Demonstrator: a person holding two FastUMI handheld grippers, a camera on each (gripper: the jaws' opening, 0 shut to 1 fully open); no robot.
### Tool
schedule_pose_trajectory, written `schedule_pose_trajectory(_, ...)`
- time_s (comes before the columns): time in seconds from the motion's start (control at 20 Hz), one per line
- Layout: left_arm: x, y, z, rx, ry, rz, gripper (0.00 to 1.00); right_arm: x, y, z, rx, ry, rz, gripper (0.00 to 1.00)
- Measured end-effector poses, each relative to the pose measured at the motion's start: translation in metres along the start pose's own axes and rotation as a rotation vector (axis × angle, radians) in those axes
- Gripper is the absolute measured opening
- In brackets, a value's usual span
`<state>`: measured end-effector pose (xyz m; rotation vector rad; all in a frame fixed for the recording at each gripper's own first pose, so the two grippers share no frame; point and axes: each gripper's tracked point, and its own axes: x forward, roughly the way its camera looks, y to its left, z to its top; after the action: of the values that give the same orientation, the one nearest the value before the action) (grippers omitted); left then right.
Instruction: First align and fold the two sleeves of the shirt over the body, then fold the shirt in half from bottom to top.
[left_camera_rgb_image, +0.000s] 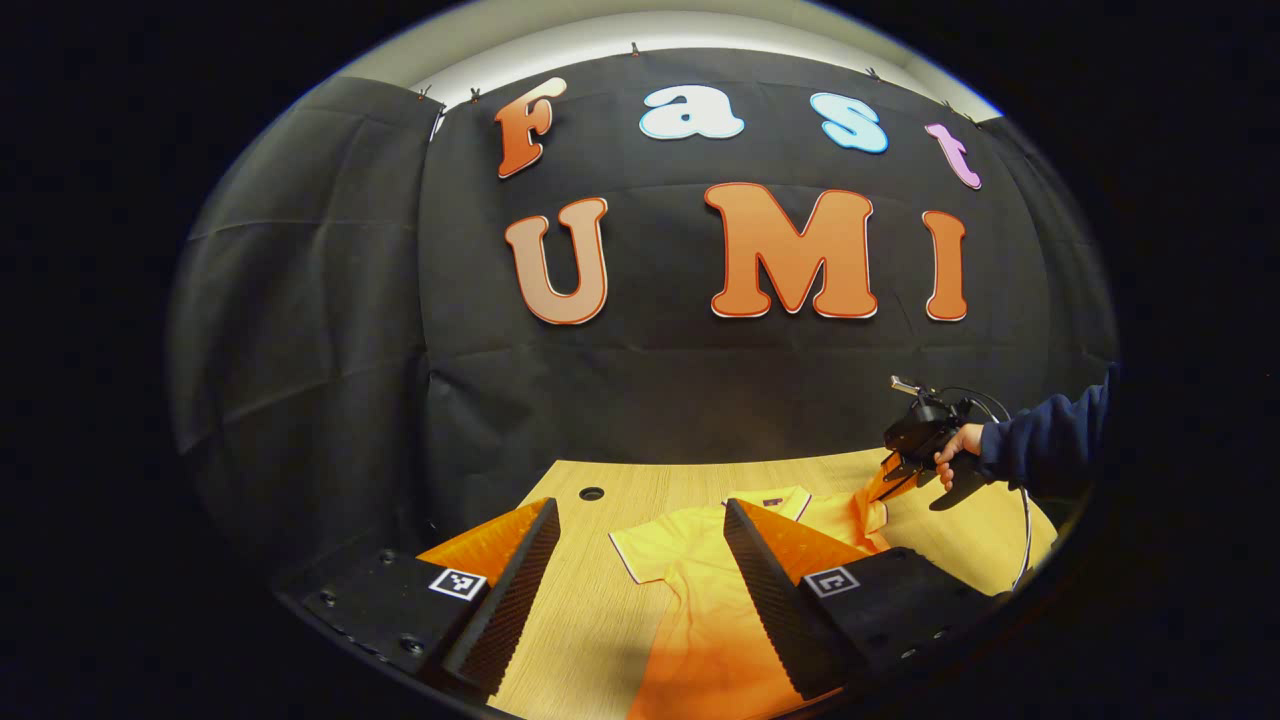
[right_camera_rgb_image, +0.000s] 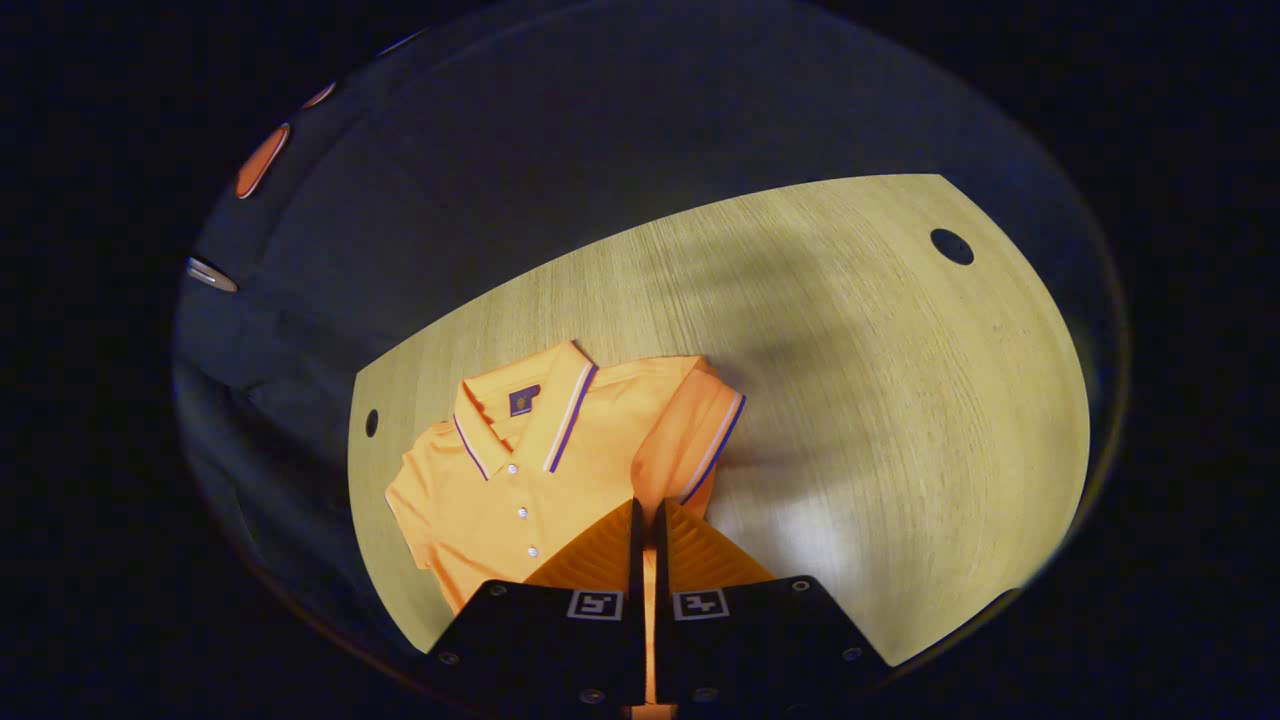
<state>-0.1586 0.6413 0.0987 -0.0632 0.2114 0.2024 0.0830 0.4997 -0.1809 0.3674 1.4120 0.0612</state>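
**Right sleeve pinched and lifted over the shirt body; left hand-held gripper open above the counter**

An orange polo shirt (right_camera_rgb_image: 510, 480) lies face up on the wooden counter (right_camera_rgb_image: 900, 420), collar toward the booth wall, buttons showing down the placket. In the right gripper view, the right hand-held gripper (right_camera_rgb_image: 645, 515) has its fingers drawn nearly together with a thin strip of orange cloth between them; it appears to grip the shirt's sleeve (right_camera_rgb_image: 690, 440), whose striped cuff edge stands just ahead of the fingertips and lies partly over the body. In the left gripper view that same gripper (left_camera_rgb_image: 900, 478) is held by a hand (left_camera_rgb_image: 958, 450) in a dark sleeve (left_camera_rgb_image: 1050, 440), tips down at the shirt's far shoulder.

The left hand-held gripper (left_camera_rgb_image: 640, 520) has its fingers spread wide, holding nothing, over the shirt's (left_camera_rgb_image: 700, 600) near sleeve and the bare counter (left_camera_rgb_image: 580, 600) beside it.

Much open wood lies to the right of the shirt in the right gripper view, out to the counter's curved edge, with a round hole (right_camera_rgb_image: 951, 246) near the far corner. Another hole (right_camera_rgb_image: 371, 422) sits near the opposite edge, close to the shirt's other shoulder.
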Motion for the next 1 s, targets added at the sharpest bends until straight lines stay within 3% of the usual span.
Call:
schedule_pose_trajectory(0.15, 0.004, 0.01, -0.01, -0.027, 0.026, 0.002, 0.99, -0.001, 0.03, -0.01, 0.004, 0.028, 0.083, 0.2)
schedule_pose_trajectory(0.2, 0.006, 0.013, -0.014, -0.034, 0.034, 0.003, 0.99, -0.004, 0.032, -0.011, -0.011, 0.012, 0.086, 0.34)
schedule_pose_trajectory(0.25, 0.011, 0.016, -0.018, -0.042, 0.048, 0.002, 0.99, -0.006, 0.035, -0.011, -0.022, 0.0, 0.09, 0.37)
schedule_pose_trajectory(0.5, 0.052, 0.03, -0.038, -0.05, 0.146, 0.001, 0.99, -0.034, 0.025, -0.006, -0.131, -0.098, 0.054, 0.74)
schedule_pose_trajectory(0.6, 0.072, 0.035, -0.048, -0.051, 0.19, -0.003, 0.99, -0.049, 0.021, -0.003, -0.163, -0.153, 0.038, 0.83)
schedule_pose_trajectory(0.75, 0.107, 0.04, -0.067, -0.089, 0.277, -0.032, 0.99, -0.079, 0.035, 0.003, -0.165, -0.267, 0.125, 0.96)
schedule_pose_trajectory(1.0, 0.149, 0.057, -0.098, -0.197, 0.438, -0.076, 0.98, -0.12, 0.02, 0.005, -0.117, -0.418, 0.08, 0.98)
